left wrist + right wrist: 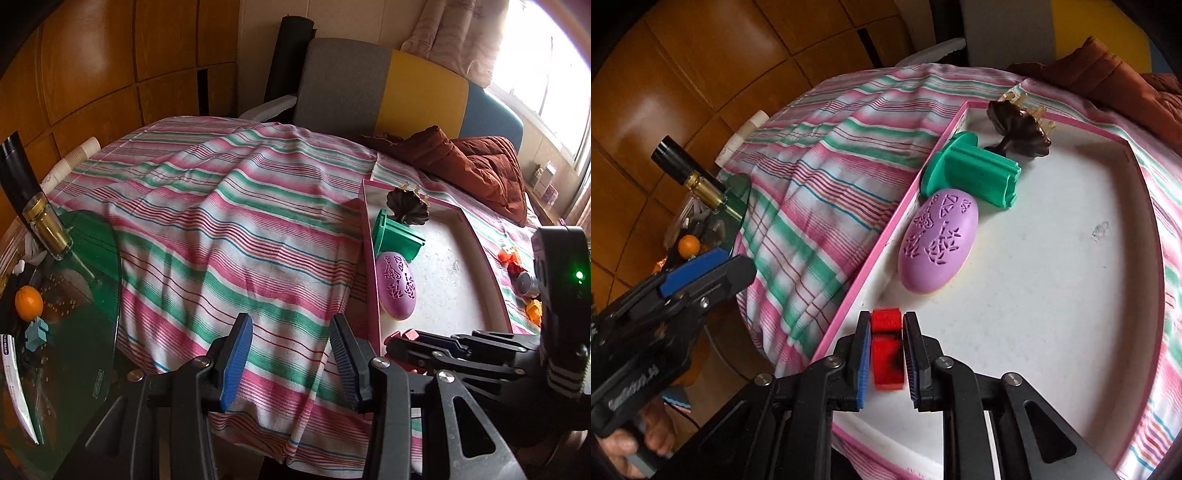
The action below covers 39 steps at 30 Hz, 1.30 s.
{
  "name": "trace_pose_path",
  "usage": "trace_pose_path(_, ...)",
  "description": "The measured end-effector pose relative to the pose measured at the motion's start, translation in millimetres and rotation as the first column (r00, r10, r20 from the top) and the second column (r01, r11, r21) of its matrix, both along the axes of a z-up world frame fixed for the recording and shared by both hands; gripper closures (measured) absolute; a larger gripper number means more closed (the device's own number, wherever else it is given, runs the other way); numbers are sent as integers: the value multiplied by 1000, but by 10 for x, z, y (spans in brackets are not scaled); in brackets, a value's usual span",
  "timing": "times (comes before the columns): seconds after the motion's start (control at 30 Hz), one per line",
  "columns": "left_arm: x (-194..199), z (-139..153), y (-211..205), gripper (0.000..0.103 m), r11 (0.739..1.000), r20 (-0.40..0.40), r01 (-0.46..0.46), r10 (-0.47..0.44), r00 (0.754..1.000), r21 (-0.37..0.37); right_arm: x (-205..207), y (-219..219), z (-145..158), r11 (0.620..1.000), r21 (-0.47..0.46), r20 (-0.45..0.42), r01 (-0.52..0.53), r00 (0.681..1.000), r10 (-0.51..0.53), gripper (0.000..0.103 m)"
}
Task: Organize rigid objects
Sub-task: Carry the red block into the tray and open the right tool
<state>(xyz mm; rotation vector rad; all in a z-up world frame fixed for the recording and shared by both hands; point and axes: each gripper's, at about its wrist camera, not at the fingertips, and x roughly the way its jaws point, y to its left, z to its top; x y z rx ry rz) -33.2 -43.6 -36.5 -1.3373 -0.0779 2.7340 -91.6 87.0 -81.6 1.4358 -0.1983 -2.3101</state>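
A small red block [886,343] sits between the blue pads of my right gripper [886,319], which is shut on it just above the near left part of the white, pink-rimmed tray [886,236]. In the tray lie a purple patterned egg shape [938,240], a green plastic piece [975,173] and a dark hair clip [1019,125] along the left wall. My left gripper [291,325] hangs open over the striped cloth, left of the tray [371,277], with nothing between its fingers. The right gripper [402,338] shows low over the tray's near corner.
Small orange and red pieces [509,254] and a grey can [528,282] lie on the cloth right of the tray. A brown jacket [480,162] is heaped behind it. At the left, a green glass table holds a bottle [44,221] and an orange [28,302].
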Motion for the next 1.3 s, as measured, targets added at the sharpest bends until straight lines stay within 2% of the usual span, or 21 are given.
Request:
trace_pose_path(0.1,6,-4,0,59,1000,1,-1,1,1000,1,17,15,15,1000,-3,-7,3,1000,-3,85)
trace_pose_path(0.23,7,10,-13,59,1000,-3,-4,4,1000,2,74,92,97,1000,-22,-23,16,1000,-17,63)
trace_pose_path(0.37,21,48,-8,59,1000,-13,-3,3,1000,-3,133,162,244,999,-37,-67,33,997,-36,56)
trace_pose_path(0.53,50,116,32,59,1000,-31,10,-11,999,-13,239,257,444,998,-34,-131,61,989,-65,51)
trace_pose_path(0.83,101,204,163,59,998,-52,50,-51,997,-22,476,616,711,991,28,-235,132,964,-122,43)
trace_pose_path(1.07,124,243,323,59,996,-58,87,-89,994,-33,608,1139,793,971,70,-262,227,944,-202,39)
trace_pose_path(1.3,116,265,527,59,990,-57,137,-139,989,-46,704,1836,791,926,116,-260,359,911,-320,38)
